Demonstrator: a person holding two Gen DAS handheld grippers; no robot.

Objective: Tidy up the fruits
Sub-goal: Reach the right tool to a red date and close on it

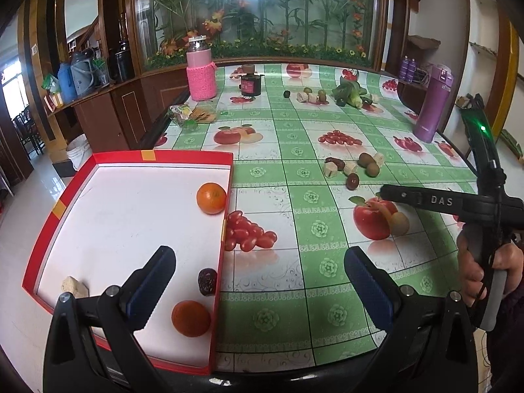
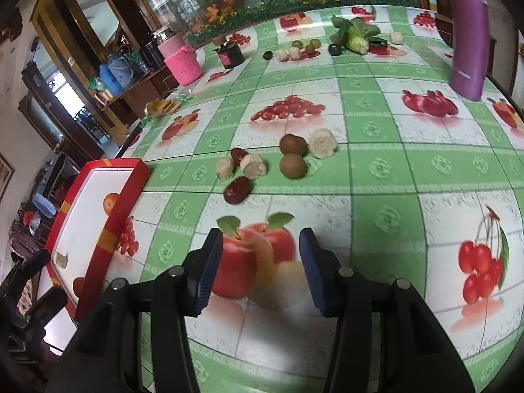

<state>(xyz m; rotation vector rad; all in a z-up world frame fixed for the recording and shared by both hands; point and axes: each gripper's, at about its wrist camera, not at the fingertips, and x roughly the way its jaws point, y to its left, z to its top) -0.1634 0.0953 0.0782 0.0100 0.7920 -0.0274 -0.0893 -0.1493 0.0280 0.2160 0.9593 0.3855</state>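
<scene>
A red tray (image 1: 98, 158) with a white floor lies at the table's left; it shows in the right wrist view (image 2: 113, 219) too. In it are two oranges (image 1: 211, 197) (image 1: 191, 318), a dark date (image 1: 207, 281) and a pale chunk (image 1: 74, 286). On the table beyond lie two kiwis (image 2: 293, 154), dates (image 2: 238, 190) and pale banana pieces (image 2: 322, 143). My left gripper (image 1: 258, 281) is open and empty over the tray's right wall. My right gripper (image 2: 260, 270) is open and empty, low over the table short of the kiwis; it shows in the left wrist view (image 1: 425, 199).
A purple bottle (image 1: 432, 104) stands at the right edge. A pink-sleeved flask (image 1: 201, 72), a dark jar (image 1: 250, 82), snack packets (image 1: 193, 116), greens (image 1: 350, 93) and more small fruits (image 1: 311, 95) sit at the far side. The tablecloth carries printed fruit pictures.
</scene>
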